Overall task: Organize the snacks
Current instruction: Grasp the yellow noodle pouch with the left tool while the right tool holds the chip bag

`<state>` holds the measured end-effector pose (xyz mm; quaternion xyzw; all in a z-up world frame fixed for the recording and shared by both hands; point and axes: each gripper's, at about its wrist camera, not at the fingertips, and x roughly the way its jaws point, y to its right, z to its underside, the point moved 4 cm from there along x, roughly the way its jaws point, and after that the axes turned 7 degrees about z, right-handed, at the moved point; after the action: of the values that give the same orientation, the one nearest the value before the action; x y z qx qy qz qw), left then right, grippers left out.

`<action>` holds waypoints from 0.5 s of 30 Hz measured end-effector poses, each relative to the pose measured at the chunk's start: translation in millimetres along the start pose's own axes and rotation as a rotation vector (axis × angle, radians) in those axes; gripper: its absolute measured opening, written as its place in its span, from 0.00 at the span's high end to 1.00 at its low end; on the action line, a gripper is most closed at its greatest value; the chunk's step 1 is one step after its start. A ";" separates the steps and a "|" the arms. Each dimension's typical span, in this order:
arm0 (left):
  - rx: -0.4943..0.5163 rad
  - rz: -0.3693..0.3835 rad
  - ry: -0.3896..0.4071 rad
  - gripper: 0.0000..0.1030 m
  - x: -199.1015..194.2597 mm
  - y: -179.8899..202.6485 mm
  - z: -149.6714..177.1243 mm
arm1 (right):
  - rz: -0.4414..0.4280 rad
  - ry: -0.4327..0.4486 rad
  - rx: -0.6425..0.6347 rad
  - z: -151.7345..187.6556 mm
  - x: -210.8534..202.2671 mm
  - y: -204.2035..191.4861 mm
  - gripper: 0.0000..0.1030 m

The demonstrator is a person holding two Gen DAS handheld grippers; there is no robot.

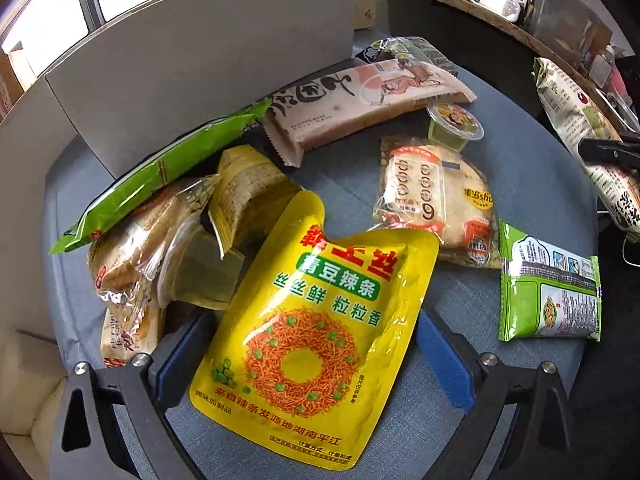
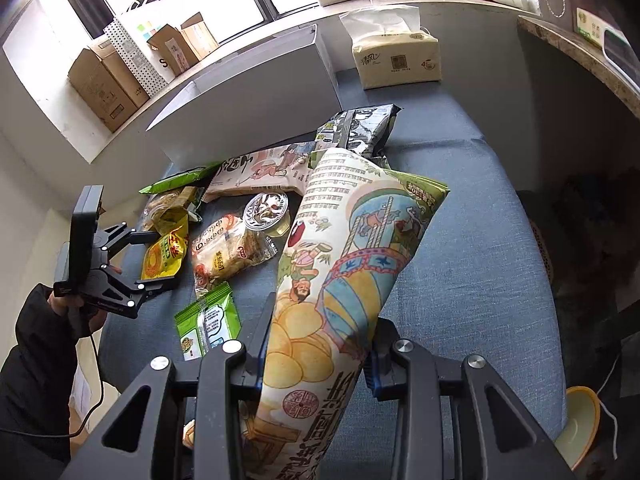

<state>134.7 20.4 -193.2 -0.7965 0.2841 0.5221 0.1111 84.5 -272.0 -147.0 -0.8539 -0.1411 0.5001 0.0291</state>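
Observation:
My left gripper (image 1: 312, 316) stands wide, its blue pads against both side edges of a yellow spicy-strip pouch (image 1: 316, 340), which sits above the other snacks. From the right wrist view the same gripper (image 2: 160, 260) clasps that pouch (image 2: 166, 256). My right gripper (image 2: 320, 344) is shut on a tall cream chip bag (image 2: 344, 248) printed with cartoon figures, held tilted above the blue cushion (image 2: 480, 220). Loose snacks lie on the cushion: a long pink pack (image 1: 360, 100), a jelly cup (image 1: 454, 124), a rice cracker pack (image 1: 432, 200) and a small green pack (image 1: 548, 292).
An open grey box (image 1: 200, 80) stands behind the snacks, with a long green pack (image 1: 160, 184) leaning at its foot. A tissue pack (image 2: 396, 60) and a black-and-white bag (image 2: 356, 124) sit farther back. A yellow bowl (image 2: 580, 424) lies off the cushion's right edge.

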 end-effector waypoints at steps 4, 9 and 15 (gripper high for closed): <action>-0.039 -0.001 0.047 0.33 -10.2 -0.3 -0.6 | 0.005 -0.005 -0.001 -0.8 1.7 -0.9 0.63; -0.094 0.019 0.087 0.45 -20.0 2.0 5.4 | 0.000 -0.003 -0.009 -0.8 2.4 -4.5 0.63; -0.174 -0.003 0.193 0.45 -48.4 26.4 17.5 | -0.019 0.016 -0.021 -5.5 -3.6 -8.9 0.63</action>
<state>92.1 23.5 -154.3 -0.8501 0.2460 0.4654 0.0143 85.8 -264.0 -139.5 -0.8567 -0.1543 0.4915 0.0258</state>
